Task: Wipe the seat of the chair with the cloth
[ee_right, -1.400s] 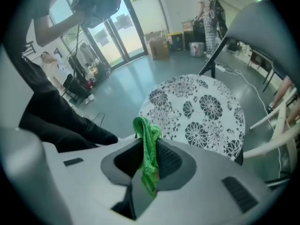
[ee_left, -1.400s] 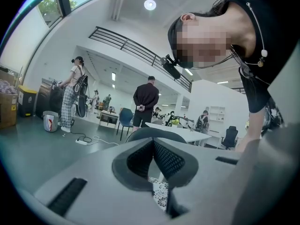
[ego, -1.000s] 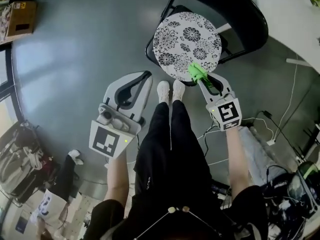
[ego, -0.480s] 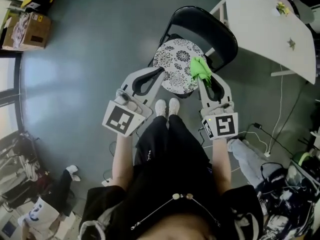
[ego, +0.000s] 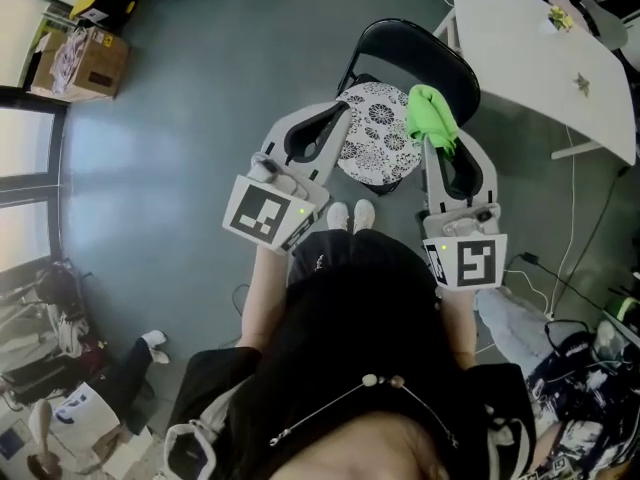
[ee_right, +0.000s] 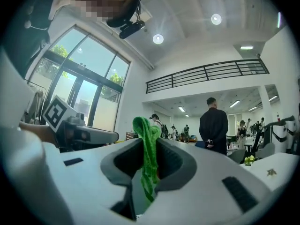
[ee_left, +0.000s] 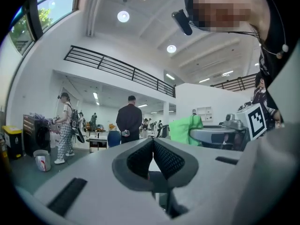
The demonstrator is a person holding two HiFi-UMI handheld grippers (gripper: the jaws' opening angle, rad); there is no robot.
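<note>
Grey left gripper (ego: 343,110): jaws pressed together, nothing between them.
Right gripper (ego: 446,144): jaws clamped on the green cloth (ego: 431,114), which bunches beyond the tips, over the right edge of the seat; whether it touches, I cannot tell.
Chair seat (ego: 378,146): round, black-and-white floral, between both grippers' tips.
Table (ego: 530,48): white, far right.
</note>
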